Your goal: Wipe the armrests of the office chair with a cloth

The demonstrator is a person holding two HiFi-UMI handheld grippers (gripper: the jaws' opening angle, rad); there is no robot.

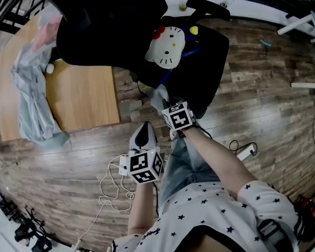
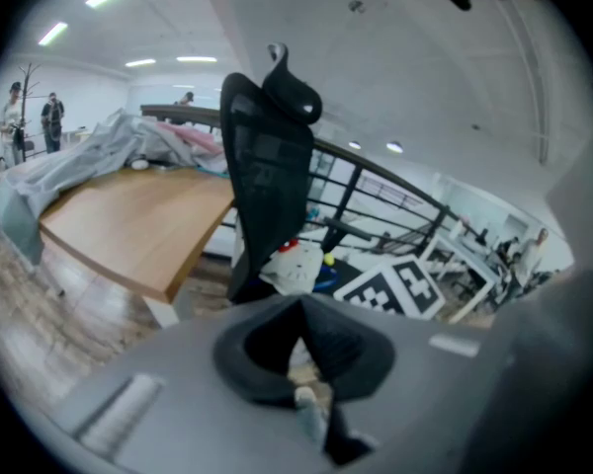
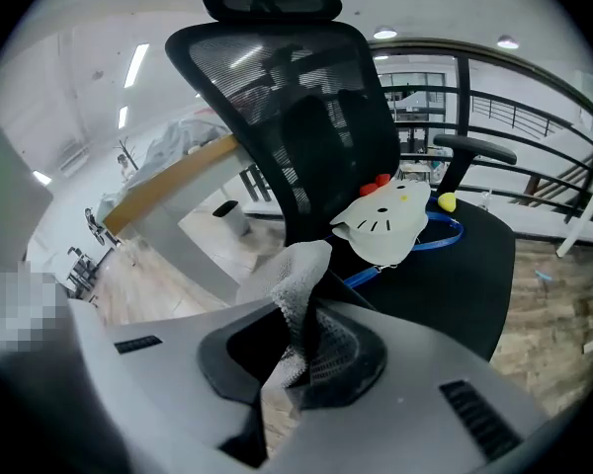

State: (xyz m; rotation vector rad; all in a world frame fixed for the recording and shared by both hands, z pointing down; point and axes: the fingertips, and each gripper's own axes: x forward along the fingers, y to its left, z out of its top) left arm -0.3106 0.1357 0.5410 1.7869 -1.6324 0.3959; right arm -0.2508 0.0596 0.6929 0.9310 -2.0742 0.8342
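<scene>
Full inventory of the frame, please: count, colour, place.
desk: 1, wood, head view's left
sheet: 1, grey, draped over desk
office chair: 1, black, beside desk
armrest: 1 visible, black, seat's far side
cat-face item: 1, white, on seat
ball: 1, yellow, beside cat-face item
cord: 1, blue, on seat
cable: 1, white, on floor
cloth: 1, white, in right gripper
left gripper: 1, grey, shut, empty
right gripper: 1, grey, shut on cloth

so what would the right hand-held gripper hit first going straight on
Probably the chair seat, just short of the cat face lying on it; its held cloth would touch first. Depth is unclear.
</scene>
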